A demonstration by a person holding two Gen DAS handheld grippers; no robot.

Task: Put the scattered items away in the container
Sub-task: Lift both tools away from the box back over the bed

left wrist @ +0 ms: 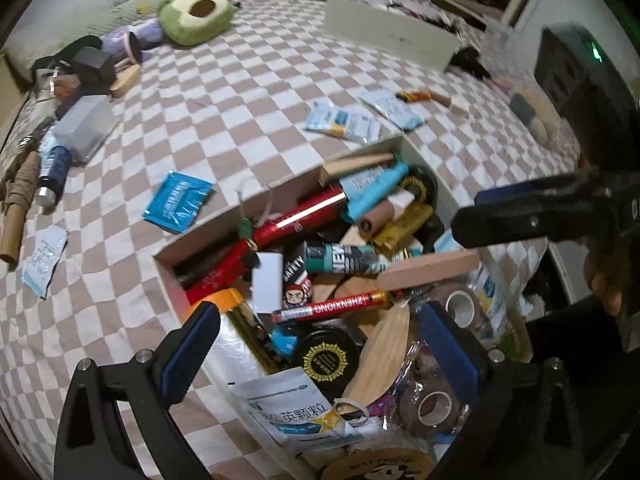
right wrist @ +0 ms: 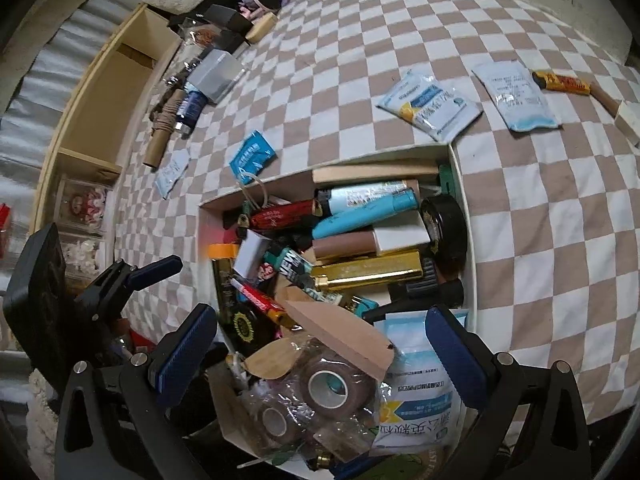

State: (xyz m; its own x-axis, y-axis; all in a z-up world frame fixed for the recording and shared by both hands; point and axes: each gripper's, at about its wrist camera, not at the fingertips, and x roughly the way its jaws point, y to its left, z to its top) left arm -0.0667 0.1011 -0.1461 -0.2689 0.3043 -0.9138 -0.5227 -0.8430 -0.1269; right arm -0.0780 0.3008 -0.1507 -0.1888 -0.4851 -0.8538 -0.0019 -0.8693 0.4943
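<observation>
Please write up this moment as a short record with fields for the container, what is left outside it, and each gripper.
surface: checkered bedspread
container: open cardboard box, crowded with tubes, tape rolls, sachets
still outside: blue sachet beside the box; pale sachets beyond it; avocado plush far off
left gripper: open, over the box, holding nothing
right gripper: open, over the box, holding nothing

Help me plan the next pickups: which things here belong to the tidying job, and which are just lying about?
Job items:
- box, already crammed
- blue sachet beside it on the checked cover
- pale sachets beyond its far corner
- orange lighter

Probably lying about:
- avocado plush
- long white box
- wooden shelf off the bed
</observation>
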